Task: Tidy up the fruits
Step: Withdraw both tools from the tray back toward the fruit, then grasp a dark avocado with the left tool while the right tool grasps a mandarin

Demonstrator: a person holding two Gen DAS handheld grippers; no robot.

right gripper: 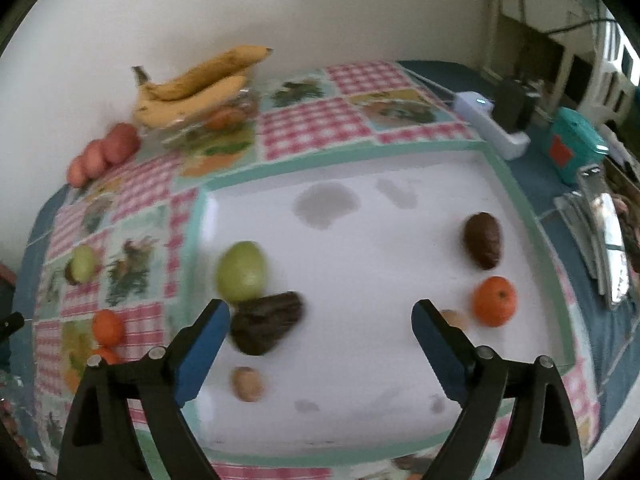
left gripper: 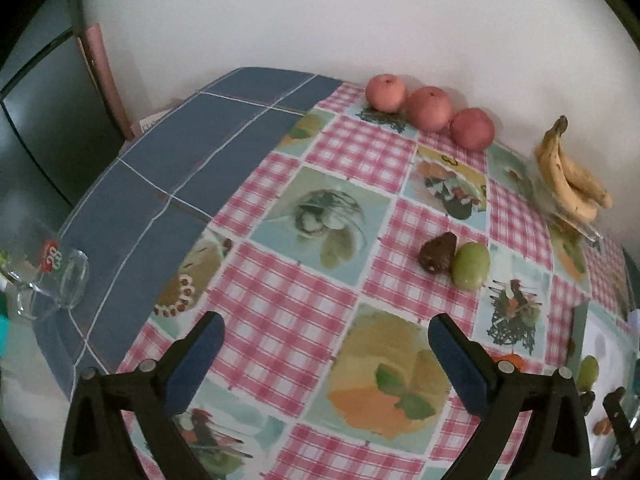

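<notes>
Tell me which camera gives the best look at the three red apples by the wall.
Left wrist view: the three red apples sit sharp and unobstructed in a row against the wall. In the right wrist view the same apples appear small, blurred and overlapping near the frame's left edge.

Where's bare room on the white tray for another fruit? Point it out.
The white tray is bare in its middle, between the dark avocado on the right and the green fruit on the left, and along its far edge. It is crowded near-left, where the green fruit touches the dark brown fruit and a small brown fruit lies close by.
</notes>
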